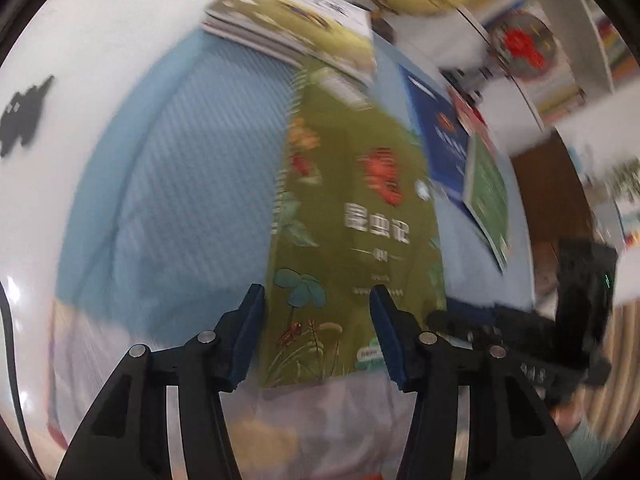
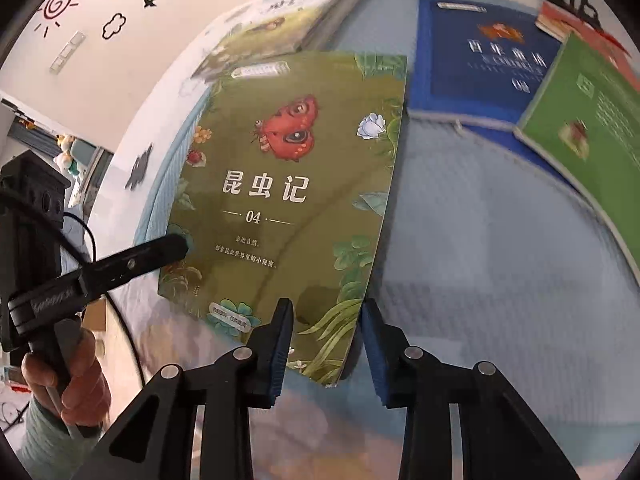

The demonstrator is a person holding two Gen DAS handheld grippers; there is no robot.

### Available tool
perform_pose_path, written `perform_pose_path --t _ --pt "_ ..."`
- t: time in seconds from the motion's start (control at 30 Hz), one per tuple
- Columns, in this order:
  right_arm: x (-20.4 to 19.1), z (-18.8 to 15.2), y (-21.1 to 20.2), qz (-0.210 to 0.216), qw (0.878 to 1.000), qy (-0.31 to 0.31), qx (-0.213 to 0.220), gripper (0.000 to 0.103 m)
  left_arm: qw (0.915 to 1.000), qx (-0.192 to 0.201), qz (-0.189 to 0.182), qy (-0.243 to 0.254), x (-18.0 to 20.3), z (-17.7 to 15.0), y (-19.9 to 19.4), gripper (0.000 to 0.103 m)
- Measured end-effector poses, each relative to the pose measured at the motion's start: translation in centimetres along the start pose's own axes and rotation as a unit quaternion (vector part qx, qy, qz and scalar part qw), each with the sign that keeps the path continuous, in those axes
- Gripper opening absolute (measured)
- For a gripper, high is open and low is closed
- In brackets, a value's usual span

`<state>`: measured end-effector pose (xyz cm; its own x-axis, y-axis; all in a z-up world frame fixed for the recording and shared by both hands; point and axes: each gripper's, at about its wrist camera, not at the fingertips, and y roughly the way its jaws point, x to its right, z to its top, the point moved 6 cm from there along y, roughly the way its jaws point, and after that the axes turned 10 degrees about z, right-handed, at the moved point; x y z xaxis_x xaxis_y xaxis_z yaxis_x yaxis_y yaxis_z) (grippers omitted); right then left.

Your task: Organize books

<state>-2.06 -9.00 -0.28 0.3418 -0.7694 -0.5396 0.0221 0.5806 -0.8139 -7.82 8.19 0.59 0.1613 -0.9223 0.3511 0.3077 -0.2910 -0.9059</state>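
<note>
My right gripper hangs over the near right corner of the olive-green book, jaws spread, one pad over the cover and the other just off its right edge; I cannot tell whether either pad touches it. My left gripper stands over the near left part of the same book, jaws spread wider, one pad off the left edge and one over the cover, pinching nothing. From the right wrist view its black finger reaches onto the book's left edge.

The book lies flat on the blue mat on the tabletop, its near end overhanging the mat. I judge it a thin, light paperback: the cover is glossy, so likely slippery, and it would flex if lifted by one corner. The overhanging near edge or the long right edge looks the best place to pinch.

Its cover reads 昆虫记, then 04, under a red moth; the smaller lines are too fine for me to read surely.

Farther off, a blue book with blurred white title lies right of it, a green book overlapping that, and a stack of picture books sits at the far left. The wall carries "Sweet" lettering, partly cut off.
</note>
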Motion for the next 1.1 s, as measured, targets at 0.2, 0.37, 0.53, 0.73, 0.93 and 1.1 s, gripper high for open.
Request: perform_pose_path --t 0.2,0.37,0.53,0.73,0.93,1.1 --pt "0.5 -2.0 -1.0 0.018 1.000 0.018 0.002 0.034 0.9996 -0.006 -0.016 -0.020 -0.6 -2.5 0.4 0.050" --pt "-0.1 -1.4 -0.1 -0.007 1.000 0.008 0.019 0.035 0.9993 -0.008 -0.019 -0.032 -0.4 -2.0 0.4 0.050" --pt "0.1 -1.5 -0.2 -0.012 0.999 0.009 0.031 0.035 0.9949 0.032 -0.086 -0.040 0.9 -1.3 -2.7 0.050" --pt "1.4 -1.6 -0.9 0.039 0.997 0.057 0.043 0.036 0.9864 0.048 -0.149 -0.049 2.1 -0.8 -4.2 0.042" --pt "1.2 -1.7 -0.9 0.043 0.995 0.069 0.049 0.036 0.9951 0.027 -0.077 -0.055 0.8 -1.4 -1.3 0.010" --pt "0.7 -1.7 -1.0 0.043 0.995 0.081 0.046 0.039 0.9947 0.014 -0.093 -0.041 2.1 -2.0 -0.9 0.010"
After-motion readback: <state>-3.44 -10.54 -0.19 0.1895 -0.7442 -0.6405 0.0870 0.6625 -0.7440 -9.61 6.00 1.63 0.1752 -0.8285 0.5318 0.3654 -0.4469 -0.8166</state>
